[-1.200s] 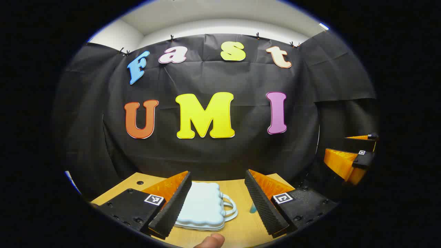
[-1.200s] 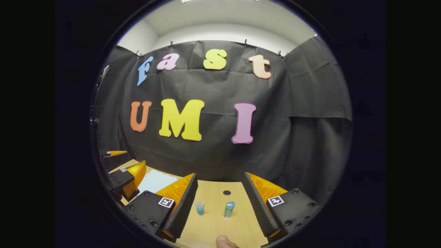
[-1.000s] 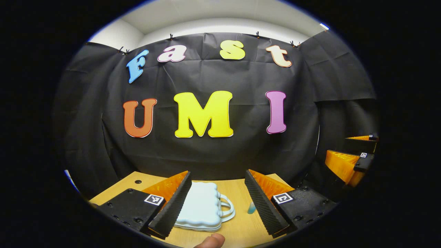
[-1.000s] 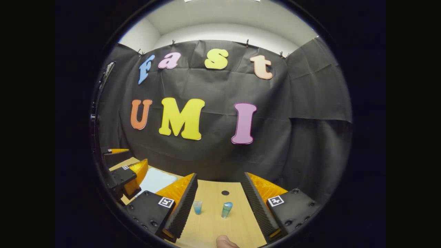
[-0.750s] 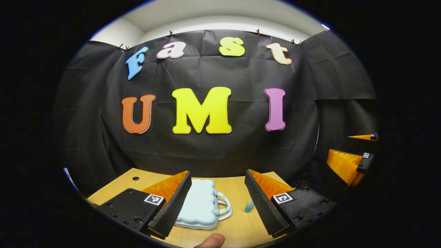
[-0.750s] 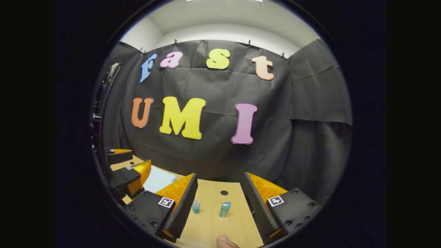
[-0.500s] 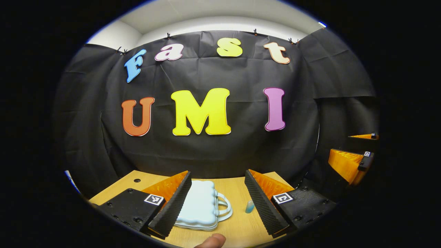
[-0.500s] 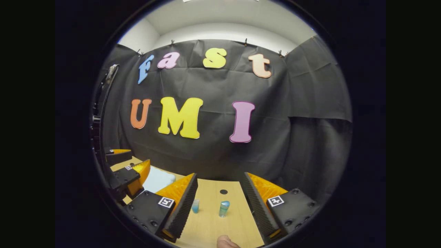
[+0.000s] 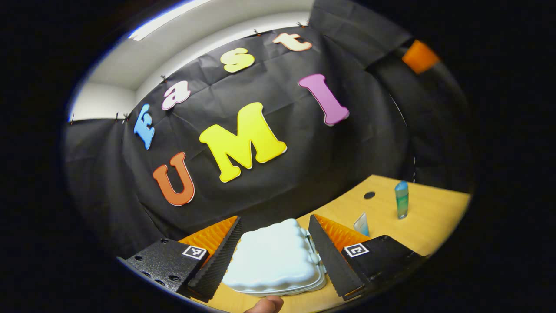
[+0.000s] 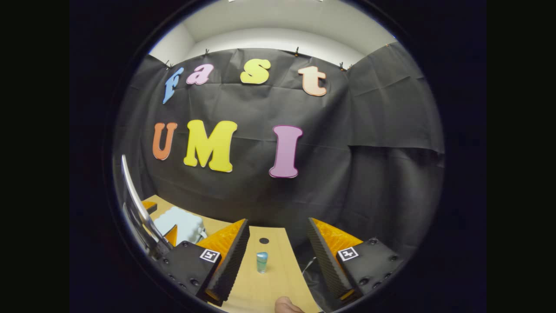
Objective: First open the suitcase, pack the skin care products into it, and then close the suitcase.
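I see the table (image 9: pixel 430 221) as pale wood-grain board with a smooth, low-sheen finish; at about 6 o'clock in my left gripper view the suitcase (image 9: pixel 273 261) looks like pale blue moulded plastic, smooth and softly glossy, with a scalloped edge; near 3 o'clock the taller bottle (image 9: pixel 402 199) looks like translucent blue-green plastic with a shine; beside it the small tube (image 9: pixel 361 224) looks like clear, glossy plastic; my left gripper (image 9: pixel 274 255) has ribbed, matt pads (image 9: pixel 217 265) on grainy, dull housings; the right gripper (image 10: pixel 278 256) looks the same; the booth wall (image 10: pixel 369 143) is creased, matt black cloth.
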Demonstrator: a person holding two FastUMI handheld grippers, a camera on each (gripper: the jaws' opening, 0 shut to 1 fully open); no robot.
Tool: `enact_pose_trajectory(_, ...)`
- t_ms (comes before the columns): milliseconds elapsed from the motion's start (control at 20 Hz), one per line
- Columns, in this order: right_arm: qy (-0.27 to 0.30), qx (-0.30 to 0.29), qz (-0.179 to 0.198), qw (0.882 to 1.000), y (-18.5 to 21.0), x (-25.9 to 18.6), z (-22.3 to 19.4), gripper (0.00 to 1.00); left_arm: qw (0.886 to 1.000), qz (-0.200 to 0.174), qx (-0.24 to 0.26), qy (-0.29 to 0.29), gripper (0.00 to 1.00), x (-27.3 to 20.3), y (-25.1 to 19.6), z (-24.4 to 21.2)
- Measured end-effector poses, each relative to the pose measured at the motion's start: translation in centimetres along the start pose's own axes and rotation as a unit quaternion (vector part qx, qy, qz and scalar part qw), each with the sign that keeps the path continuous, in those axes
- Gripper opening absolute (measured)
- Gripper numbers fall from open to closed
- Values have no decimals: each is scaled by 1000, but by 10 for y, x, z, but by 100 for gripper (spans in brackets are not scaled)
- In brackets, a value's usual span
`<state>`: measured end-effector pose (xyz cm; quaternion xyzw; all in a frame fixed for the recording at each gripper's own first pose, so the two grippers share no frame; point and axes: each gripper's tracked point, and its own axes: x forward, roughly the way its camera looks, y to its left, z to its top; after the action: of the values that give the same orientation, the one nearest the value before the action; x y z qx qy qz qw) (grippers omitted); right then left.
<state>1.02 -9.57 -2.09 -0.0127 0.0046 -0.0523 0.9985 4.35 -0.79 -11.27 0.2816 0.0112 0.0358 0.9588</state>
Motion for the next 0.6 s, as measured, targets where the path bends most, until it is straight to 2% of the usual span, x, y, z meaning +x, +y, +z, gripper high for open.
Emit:
enact_pose_trajectory(100,4,-7,-15,1000,-18,2,-7,79,998,5,66,15,98,8,-11,-25)
enact_pose_trajectory(200,12,-10,-24,1000,-33,4,-15,79,991,-6,132,23,99,16,-28,-45)
enact_pose_trajectory(350,22,1,-33,999,-54,6,-25,80,981,-21,190,34,98,31,-53,-67)
enact_pose_trajectory(500,39,9,-36,999,-68,15,-43,80,963,-27,261,61,98,48,-69,-86)
enact_pose_trajectory(600,50,12,-37,998,-78,24,-52,80,953,-37,289,79,96,57,-84,-101)
